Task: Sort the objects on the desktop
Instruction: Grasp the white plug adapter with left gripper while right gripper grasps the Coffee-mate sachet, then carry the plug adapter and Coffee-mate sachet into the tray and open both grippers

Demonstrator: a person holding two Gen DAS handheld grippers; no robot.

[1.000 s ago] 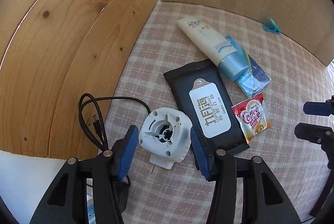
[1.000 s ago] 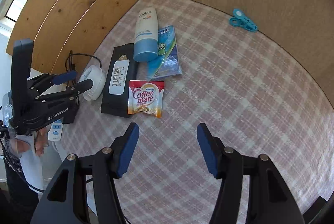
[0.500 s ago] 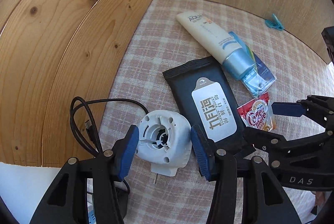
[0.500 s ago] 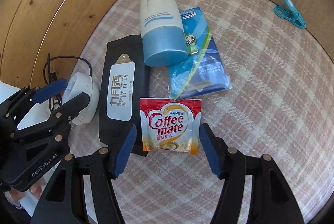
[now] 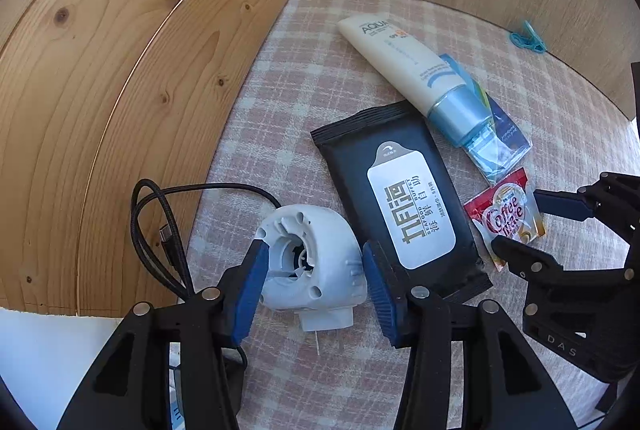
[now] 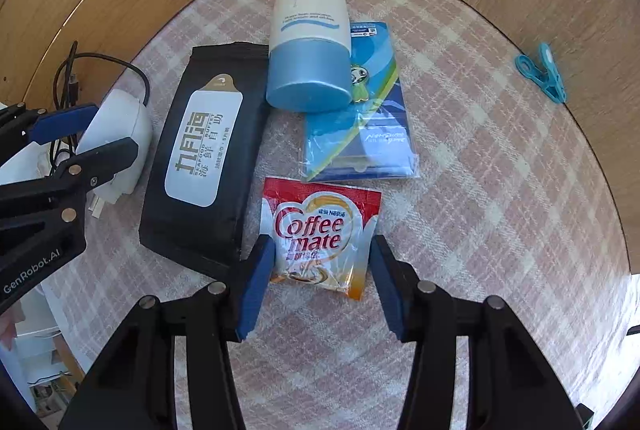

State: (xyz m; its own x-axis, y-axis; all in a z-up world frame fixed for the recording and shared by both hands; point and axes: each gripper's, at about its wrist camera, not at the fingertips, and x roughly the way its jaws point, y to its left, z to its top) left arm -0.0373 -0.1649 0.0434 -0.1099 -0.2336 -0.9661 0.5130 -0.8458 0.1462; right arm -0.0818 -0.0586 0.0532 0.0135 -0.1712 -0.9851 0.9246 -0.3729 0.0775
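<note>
By the bench's left edge the left gripper (image 5: 312, 266) straddles the white plug-in device (image 5: 314, 264), jaws apart, while the right gripper (image 6: 322, 280), jaws apart, straddles the Coffee-mate sachet (image 6: 320, 234).

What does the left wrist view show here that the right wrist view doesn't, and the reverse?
Only the left wrist view shows the white plug-in device's open face with the left gripper straddling it. Only the right wrist view shows the SPF 50 print on the sunscreen tube and the Coffee mate sachet lying whole between the right gripper's open fingers. Both show the black wipes pack, blue packet, teal clip and black cable.
</note>
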